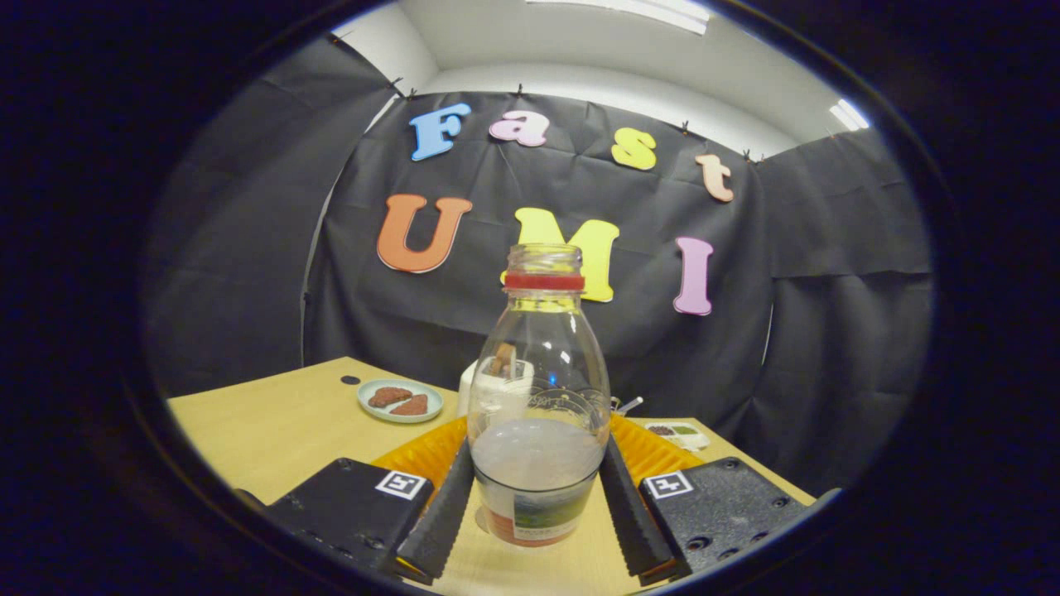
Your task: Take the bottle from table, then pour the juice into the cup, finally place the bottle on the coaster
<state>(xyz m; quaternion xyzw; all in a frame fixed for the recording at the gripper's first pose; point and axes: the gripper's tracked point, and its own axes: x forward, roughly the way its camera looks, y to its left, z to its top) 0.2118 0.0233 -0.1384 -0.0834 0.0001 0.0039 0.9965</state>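
While the gripper [537,497] sits low over the wooden table [273,430], its two fingers [443,517] flank a clear bottle [538,397], one on each side of the lower body. Both fingers appear to lie against the bottle's sides at the level of the pale liquid, so the jaws look clamped on it, though the contact itself is hard to confirm through the curved plastic. The bottle stands upright between the jaws, its long axis vertical, the open neck with a red ring [544,281] pointing straight up and its labelled base down near the table. It is roughly a third full of cloudy whitish juice.

Just beyond the fingers, behind the bottle, lies an orange ribbed coaster [422,451] that spreads out to both sides. Farther ahead and seen partly through the bottle stands a white cup [497,385]. Beyond the left finger, well apart from it, a small pale plate [401,401] holds two reddish-brown pieces. Beyond the right finger, near the table's far edge, sits a small white dish [679,432] with dark bits in it.
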